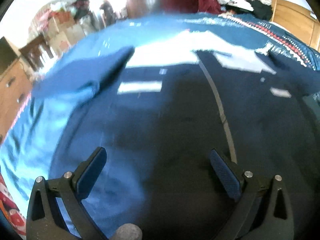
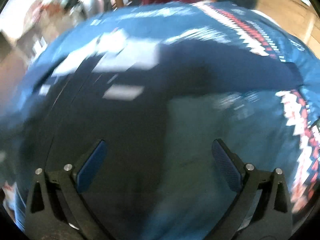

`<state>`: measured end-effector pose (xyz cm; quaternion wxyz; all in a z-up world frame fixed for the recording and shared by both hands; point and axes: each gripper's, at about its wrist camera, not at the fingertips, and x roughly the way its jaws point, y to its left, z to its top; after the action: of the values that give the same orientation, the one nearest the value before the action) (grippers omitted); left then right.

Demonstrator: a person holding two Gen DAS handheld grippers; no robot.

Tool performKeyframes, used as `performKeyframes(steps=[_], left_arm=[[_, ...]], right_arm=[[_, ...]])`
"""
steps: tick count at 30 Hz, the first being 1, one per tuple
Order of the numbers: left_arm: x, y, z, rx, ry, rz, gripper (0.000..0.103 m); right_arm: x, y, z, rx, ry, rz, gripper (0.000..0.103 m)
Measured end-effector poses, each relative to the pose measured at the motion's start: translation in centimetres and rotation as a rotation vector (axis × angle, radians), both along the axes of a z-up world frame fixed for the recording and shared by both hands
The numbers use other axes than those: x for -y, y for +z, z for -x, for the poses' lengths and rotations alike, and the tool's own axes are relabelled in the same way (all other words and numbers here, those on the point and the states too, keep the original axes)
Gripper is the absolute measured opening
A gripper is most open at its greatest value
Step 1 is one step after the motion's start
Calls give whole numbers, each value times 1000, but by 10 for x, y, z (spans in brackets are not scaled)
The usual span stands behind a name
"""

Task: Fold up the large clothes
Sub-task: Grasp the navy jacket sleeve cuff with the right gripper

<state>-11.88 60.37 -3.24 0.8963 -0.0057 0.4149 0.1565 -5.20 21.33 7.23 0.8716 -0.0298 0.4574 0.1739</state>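
One dark navy garment (image 1: 180, 110) is spread ahead of both spread, empty jaws; its pale seam (image 1: 220, 104) is seen only from the left gripper (image 1: 160, 172), not the right gripper (image 2: 160, 164).

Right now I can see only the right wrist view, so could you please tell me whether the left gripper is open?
Observer: Yes, the left gripper is open, with nothing between its fingers, pointing at the dark garment.
Operator: Thank you. Is there any mark on the garment near it?
Observer: A pale strip runs down the garment and passes close to one finger.
Operator: And what is off to the far left?
Observer: A wooden dresser stands beyond the edge of the blue bedspread.
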Motion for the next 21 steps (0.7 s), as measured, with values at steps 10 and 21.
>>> performKeyframes(steps=[10,21], left_arm=[[35,9,-77,74,-81,51,103],[30,-49,-129,-77,-71,113,103]], right_arm=[[278,-3,-181,-46,-512,-326,103],[316,-49,-228,-139,-604,-431,103]])
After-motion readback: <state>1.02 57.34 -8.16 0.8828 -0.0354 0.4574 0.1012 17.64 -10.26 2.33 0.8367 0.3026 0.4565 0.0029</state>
